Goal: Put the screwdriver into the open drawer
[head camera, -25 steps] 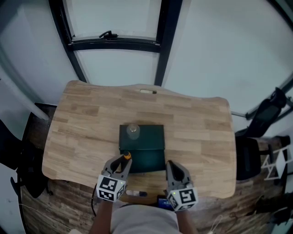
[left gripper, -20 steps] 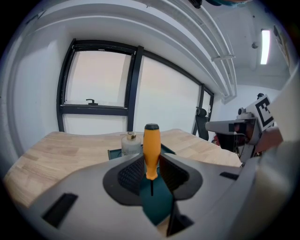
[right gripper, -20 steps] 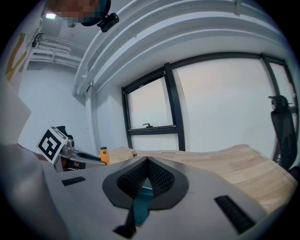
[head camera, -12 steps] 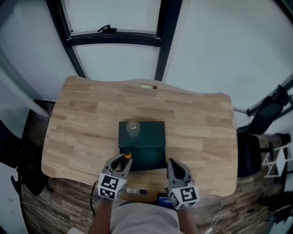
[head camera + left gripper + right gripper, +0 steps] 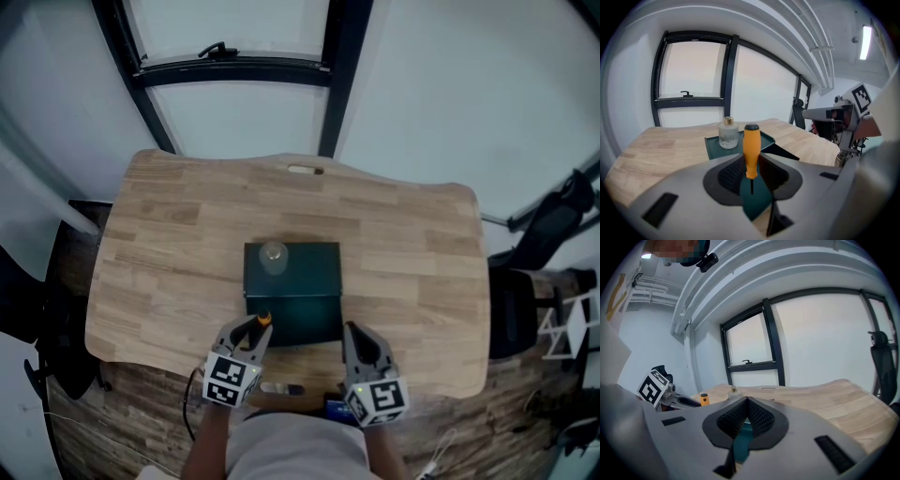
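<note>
looking at the head view now and a second ago, i see almost no change. my left gripper [image 5: 253, 330] and right gripper [image 5: 361, 339] sit in the same spots at the near edge of the table [image 5: 169, 244]. only the camera has tipped a tiny bit, so the window [image 5: 234, 70] shows a little higher up.

the left gripper [image 5: 752, 164] has its jaws pinched on the screwdriver [image 5: 751, 147]. the screwdriver stands upright. it has a fat round orange handle with a black cap on top and a thin dark metal rod pointing down. from above, the screwdriver [image 5: 260, 322] is just at the front left corner of the drawer [image 5: 309, 326], not down inside it.

the right gripper [image 5: 747, 401] has its jaw tips pressed together with nothing in them. the pads are black, with a bumpy grid on them.

the drawer is pulled out toward me from a dark green box [image 5: 300, 277] with flat smooth sides. a small clear bottle [image 5: 273, 260] with a gold cap [image 5: 728, 121] stands on top of the box, near its back left. the table is pale wood with stripes in it and wavy, rounded edges.
</note>
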